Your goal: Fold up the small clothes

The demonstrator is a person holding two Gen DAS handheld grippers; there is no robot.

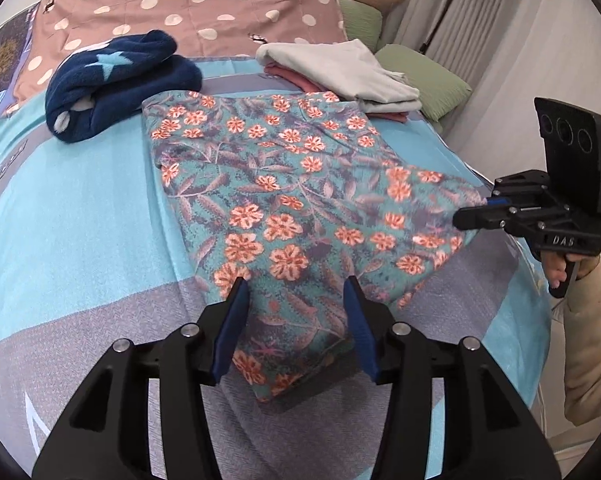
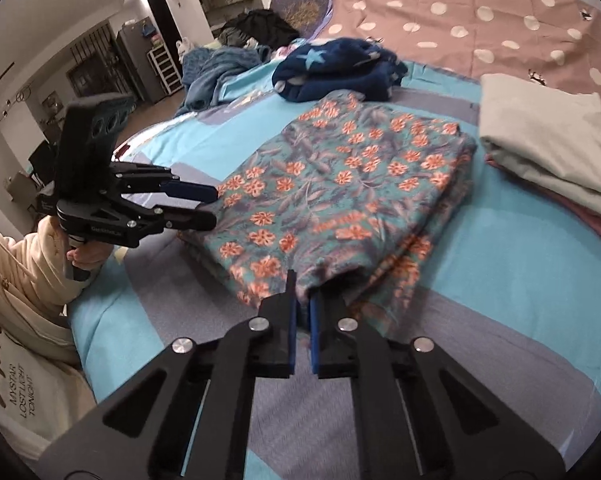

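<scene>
A teal garment with orange flowers (image 1: pixel 284 200) lies partly folded on the blue and grey bedsheet (image 1: pixel 80 220); it also shows in the right wrist view (image 2: pixel 340 192). My left gripper (image 1: pixel 296 292) is open, its fingers astride the garment's near corner; in the right wrist view (image 2: pixel 214 208) its tips sit at the garment's left edge. My right gripper (image 2: pixel 303 296) is shut on the garment's near edge, lifting a fold; in the left wrist view (image 1: pixel 466 216) it meets the garment's right edge.
A dark blue fleece with a star (image 1: pixel 116 80) lies behind the garment. A stack of folded grey and pink clothes (image 1: pixel 340 72) sits at the back right. Green pillows (image 1: pixel 424 80) and a dotted pink cover (image 1: pixel 204 4) lie beyond. More rumpled clothes (image 2: pixel 220 68) lie at the bed's far end.
</scene>
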